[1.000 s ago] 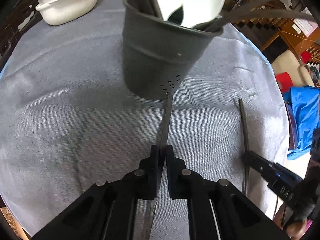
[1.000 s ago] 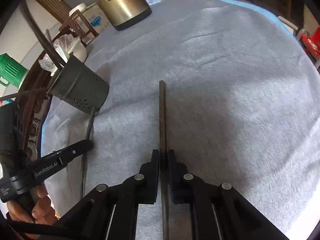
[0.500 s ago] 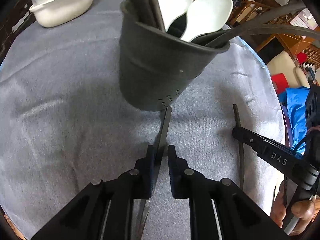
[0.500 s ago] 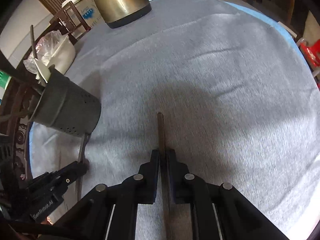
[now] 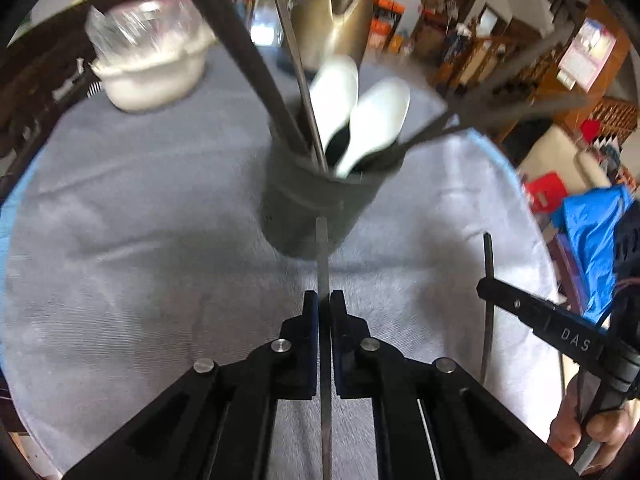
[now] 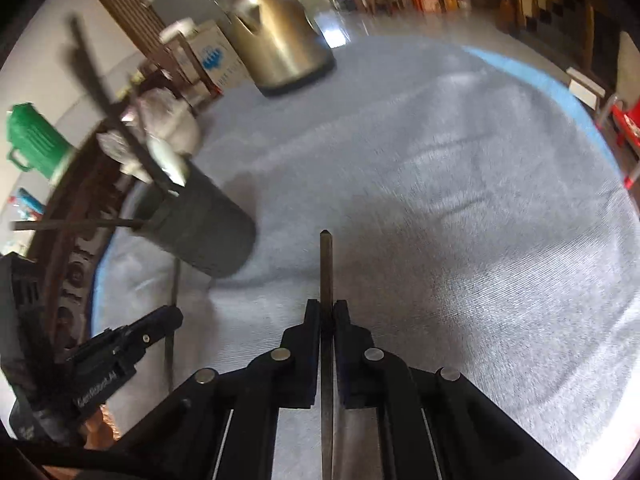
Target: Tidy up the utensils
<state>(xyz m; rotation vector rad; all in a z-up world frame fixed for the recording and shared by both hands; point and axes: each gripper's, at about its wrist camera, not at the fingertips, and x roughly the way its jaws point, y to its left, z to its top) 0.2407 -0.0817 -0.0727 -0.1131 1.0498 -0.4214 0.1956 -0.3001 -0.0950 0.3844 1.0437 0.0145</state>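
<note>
The left tongs (image 5: 324, 304) are clamped on a flat metal utensil handle (image 5: 322, 252) whose tip reaches the dark utensil holder (image 5: 316, 216) on the grey-clothed counter (image 5: 140, 240). The right tongs (image 6: 327, 312) are clamped on a dark slender rod (image 6: 326, 264) (its tip free above the cloth). Two white spoons (image 5: 360, 116) stand in the holder; a brass kettle (image 6: 276, 44) sits behind.

obstacle: holder (image 5: 320, 204) ahead | free: cloth (image 6: 460, 200) rightward, seemingly

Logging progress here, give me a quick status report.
Left gripper shut on a chopstick. Right gripper shut on another chopstick. Utensil cup ahead, already crowded.
</note>
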